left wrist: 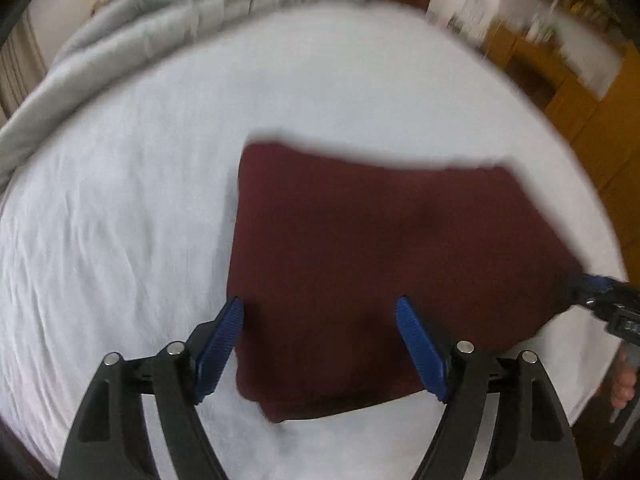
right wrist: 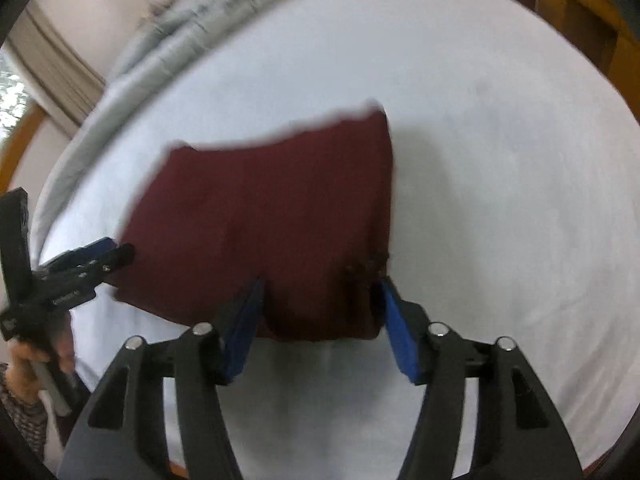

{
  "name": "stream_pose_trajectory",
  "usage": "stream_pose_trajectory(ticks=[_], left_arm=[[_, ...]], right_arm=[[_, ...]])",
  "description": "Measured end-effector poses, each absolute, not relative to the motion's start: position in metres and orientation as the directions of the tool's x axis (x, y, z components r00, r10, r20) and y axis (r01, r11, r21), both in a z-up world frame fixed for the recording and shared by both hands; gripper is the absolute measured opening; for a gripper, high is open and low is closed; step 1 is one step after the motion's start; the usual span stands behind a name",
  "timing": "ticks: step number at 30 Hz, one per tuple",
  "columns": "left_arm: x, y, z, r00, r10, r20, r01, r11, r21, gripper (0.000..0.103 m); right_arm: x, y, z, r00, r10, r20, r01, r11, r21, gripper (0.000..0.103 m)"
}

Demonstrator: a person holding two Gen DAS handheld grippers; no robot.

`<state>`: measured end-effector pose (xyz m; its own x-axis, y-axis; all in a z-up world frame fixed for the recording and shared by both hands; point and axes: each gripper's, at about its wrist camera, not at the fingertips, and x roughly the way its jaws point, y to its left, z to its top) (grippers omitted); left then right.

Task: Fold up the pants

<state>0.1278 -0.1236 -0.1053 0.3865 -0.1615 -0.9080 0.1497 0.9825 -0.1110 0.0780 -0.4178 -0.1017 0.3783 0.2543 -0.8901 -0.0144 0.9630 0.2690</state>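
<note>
Nearest in the left wrist view, the left gripper [left wrist: 320,344] has its blue pads spread wide and grips nothing; they straddle the near left corner of the pants [left wrist: 380,264], one pad at the cloth's left edge, the other over the cloth. Whether they touch the fabric cannot be told through the blur. In the right wrist view the right gripper [right wrist: 322,320] is likewise spread wide and empty, its pads either side of the near right corner of the pants [right wrist: 272,220].

The pants are dark red and already folded into a compact block. They lie flat on the white bed sheet [left wrist: 120,220], towards its near edge. Beyond the pants the sheet runs bare to a crumpled grey blanket [left wrist: 168,24] at the far side, with wooden furniture [left wrist: 580,100] to the right of that.

Judging by the neat shape, the folding looks nearly or fully done, so the step in hand is probably either a last fold or a final tidy. If a further fold is wanted, both grippers should pinch through all layers at the near corners together, lift evenly, carry the edge to the far edge of the pants and lay it square. Uneven lifting would likely skew the stack or let inner layers slide.
</note>
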Motion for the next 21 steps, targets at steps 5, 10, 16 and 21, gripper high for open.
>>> stream_pose_trajectory(ticks=[5,10,16,21], left_arm=[[0.129,-0.108,-0.114,0.365,-0.233,-0.901,0.082,0.973,-0.218,0.084],[0.112,-0.112,-0.080,0.439,-0.134,-0.889,0.092,0.990,-0.104,0.091],[0.082,-0.118,-0.037,0.506,-0.063,-0.860,0.098,0.995,-0.015,0.099],[0.060,-0.119,-0.007,0.524,-0.075,-0.848,0.108,0.994,-0.021,0.099]], right_arm=[[0.073,-0.432,-0.116,0.372,0.325,-0.869,0.058,0.927,0.371,0.068],[0.057,-0.420,-0.077,0.417,0.181,-0.891,0.040,0.975,0.217,0.078],[0.034,-0.404,-0.037,0.457,0.146,-0.878,0.030,0.983,0.179,0.098],[0.023,-0.384,-0.017,0.476,0.074,-0.876,0.037,0.994,0.104,0.100]])
